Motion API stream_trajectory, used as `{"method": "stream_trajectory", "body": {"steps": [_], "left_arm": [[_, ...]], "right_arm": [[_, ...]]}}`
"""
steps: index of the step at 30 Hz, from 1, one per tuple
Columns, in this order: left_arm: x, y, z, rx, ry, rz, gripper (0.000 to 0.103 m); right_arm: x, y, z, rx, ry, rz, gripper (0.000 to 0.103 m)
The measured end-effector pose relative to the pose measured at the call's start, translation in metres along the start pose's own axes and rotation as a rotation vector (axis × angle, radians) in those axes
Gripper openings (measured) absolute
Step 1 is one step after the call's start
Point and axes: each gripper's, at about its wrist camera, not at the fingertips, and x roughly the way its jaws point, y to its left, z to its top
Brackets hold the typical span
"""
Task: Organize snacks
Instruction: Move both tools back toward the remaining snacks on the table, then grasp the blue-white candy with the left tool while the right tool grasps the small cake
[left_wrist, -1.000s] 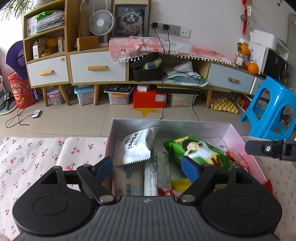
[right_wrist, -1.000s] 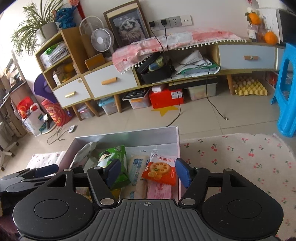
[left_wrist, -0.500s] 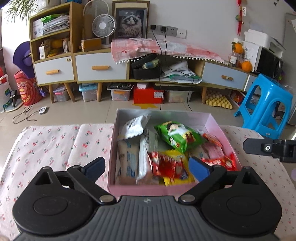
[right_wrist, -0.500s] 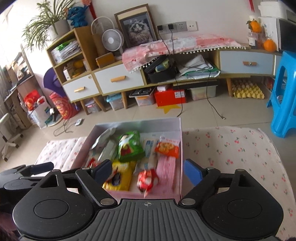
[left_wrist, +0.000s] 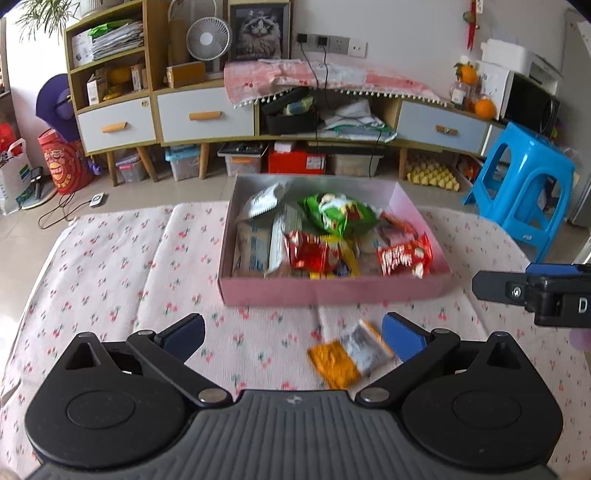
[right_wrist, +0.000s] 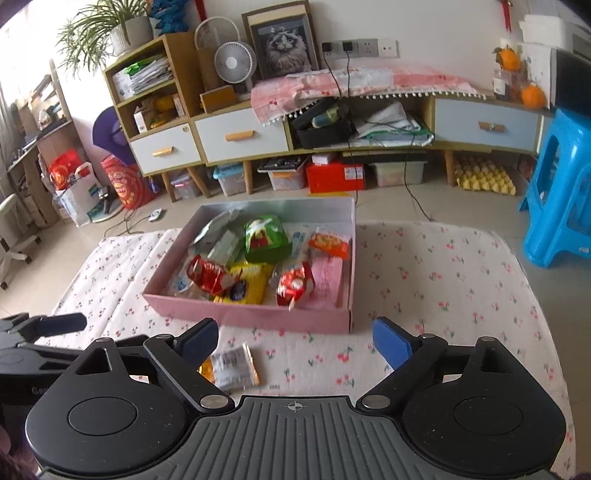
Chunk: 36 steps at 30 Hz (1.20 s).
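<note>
The left gripper (left_wrist: 291, 334) hangs spread and empty over the cloth (left_wrist: 110, 266). Ahead sits the pink box (left_wrist: 332, 290) holding the snacks (left_wrist: 325, 236). One orange packet (left_wrist: 349, 358) lies on the cloth just before the box, near the left gripper's right finger. The right gripper (right_wrist: 295, 339) is likewise spread, holding nothing.

box (left_wrist: 332, 290): pink outside, silver inside
cloth (left_wrist: 110, 266): white, red cherry print
loose packet (left_wrist: 347, 356): orange and grey
big bag (left_wrist: 336, 214): green
pads (right_wrist: 391, 341): blue
stool (left_wrist: 517, 188): blue
</note>
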Motion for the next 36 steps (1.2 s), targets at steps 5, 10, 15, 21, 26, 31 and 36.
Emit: {"method": "stream_trajectory", "body": {"steps": [5,10,15,21,26,31,36], "left_arm": [[-0.004,-0.007,-0.015,-0.001,0.044,0.009,0.102],[-0.005,-0.011,-0.030,-0.011,0.082,-0.006,0.102],[0.005,-0.016,-0.042,-0.066,0.175,-0.034,0.099],[0.012,-0.034,-0.050,-0.087,0.243,-0.127,0.084],[0.021,-0.051,-0.056,-0.062,0.264,-0.145,0.067],[0.026,-0.055,-0.059,-0.075,0.284,-0.152,0.050],[0.028,-0.054,-0.059,-0.078,0.294,-0.165,0.025]], "right_arm": [[-0.004,0.000,-0.013,-0.021,0.018,-0.058,0.093],[0.001,-0.004,-0.027,-0.030,0.070,-0.097,0.093],[0.011,-0.004,-0.032,-0.051,0.157,-0.156,0.093],[0.025,-0.007,-0.034,-0.025,0.202,-0.148,0.093],[0.036,-0.012,-0.031,0.010,0.227,-0.146,0.093],[0.045,-0.018,-0.032,0.073,0.263,-0.128,0.093],[0.051,-0.017,-0.035,0.087,0.285,-0.116,0.093]]}}
